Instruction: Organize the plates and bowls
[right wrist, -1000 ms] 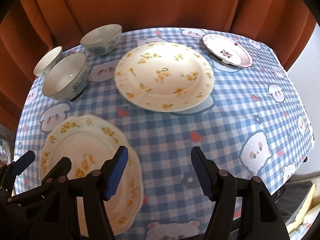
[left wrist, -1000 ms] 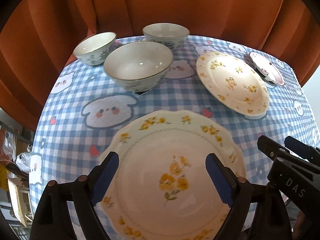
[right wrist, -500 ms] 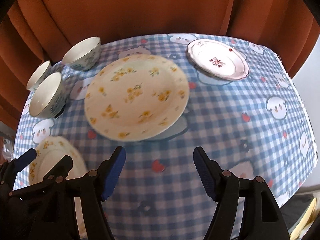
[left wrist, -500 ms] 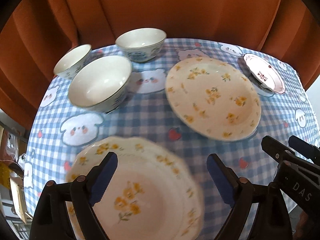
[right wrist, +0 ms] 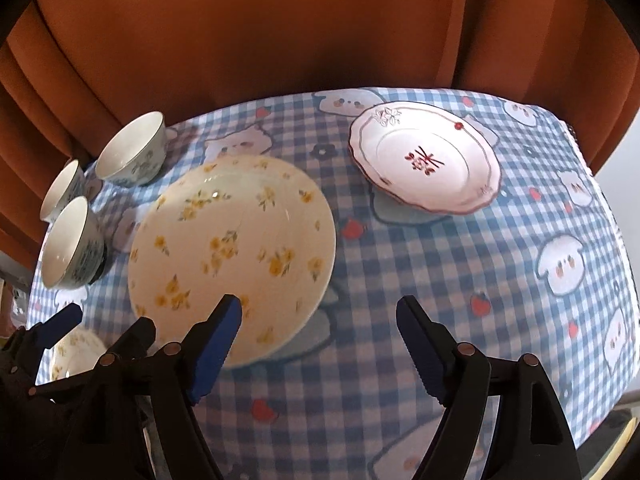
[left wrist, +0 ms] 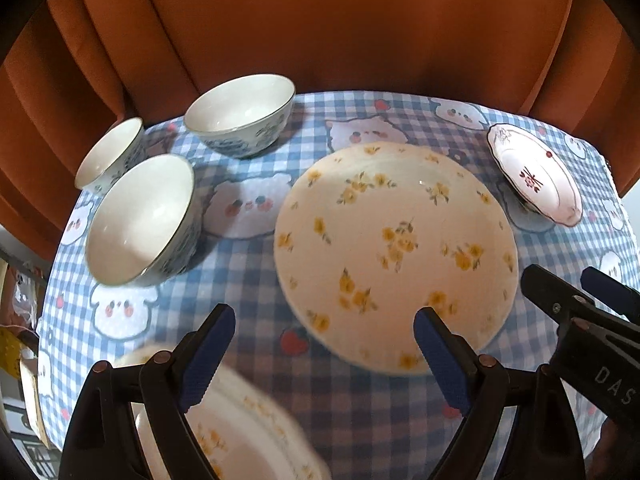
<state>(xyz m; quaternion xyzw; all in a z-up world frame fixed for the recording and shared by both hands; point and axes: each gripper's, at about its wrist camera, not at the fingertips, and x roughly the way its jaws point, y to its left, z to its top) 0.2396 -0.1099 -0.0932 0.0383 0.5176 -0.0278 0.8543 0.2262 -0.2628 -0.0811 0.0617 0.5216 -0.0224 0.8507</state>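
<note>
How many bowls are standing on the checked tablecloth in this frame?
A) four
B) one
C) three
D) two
C: three white bowls sit clustered at the left of the checked tablecloth, none stacked in another.

Two black hand-held grippers are showing off blue-padded fingers.

The left gripper [left wrist: 324,354] and right gripper [right wrist: 318,342] are wearing ribbed blue pads [right wrist: 216,350] inside the jaws, copper-coloured rivets [left wrist: 162,357] behind them, and white lettering "DAS" [left wrist: 614,382] along one black frame.
</note>
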